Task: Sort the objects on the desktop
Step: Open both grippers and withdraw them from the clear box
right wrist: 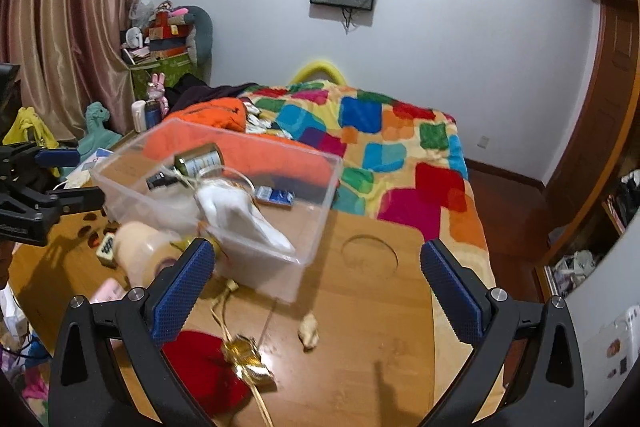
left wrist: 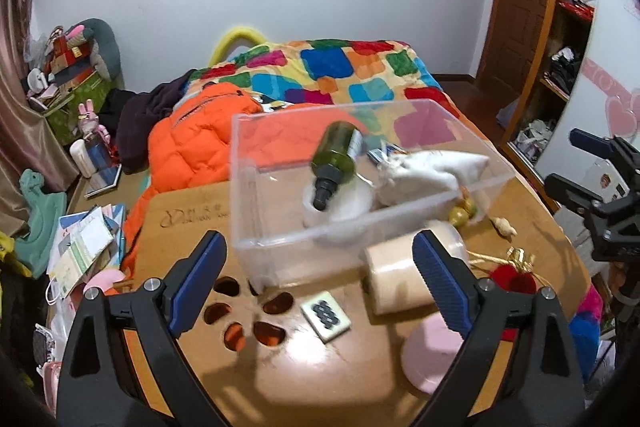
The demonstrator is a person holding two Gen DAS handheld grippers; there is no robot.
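Both grippers, left gripper (left wrist: 320, 279) and right gripper (right wrist: 316, 283), are hanging spread wide, gripping nothing; green bottle (left wrist: 335, 155) is lying in the clear bin (left wrist: 280, 227) on the wooden table (right wrist: 380, 307), label unreadable, mahjong tile (left wrist: 326, 315) sitting nearby

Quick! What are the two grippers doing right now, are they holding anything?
Left gripper: open, holding nothing, above the table near the tape roll.
Right gripper: open, holding nothing, above the table.

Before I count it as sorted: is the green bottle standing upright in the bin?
No, tipped: the green bottle lies slanted inside the clear bin, cap end down.
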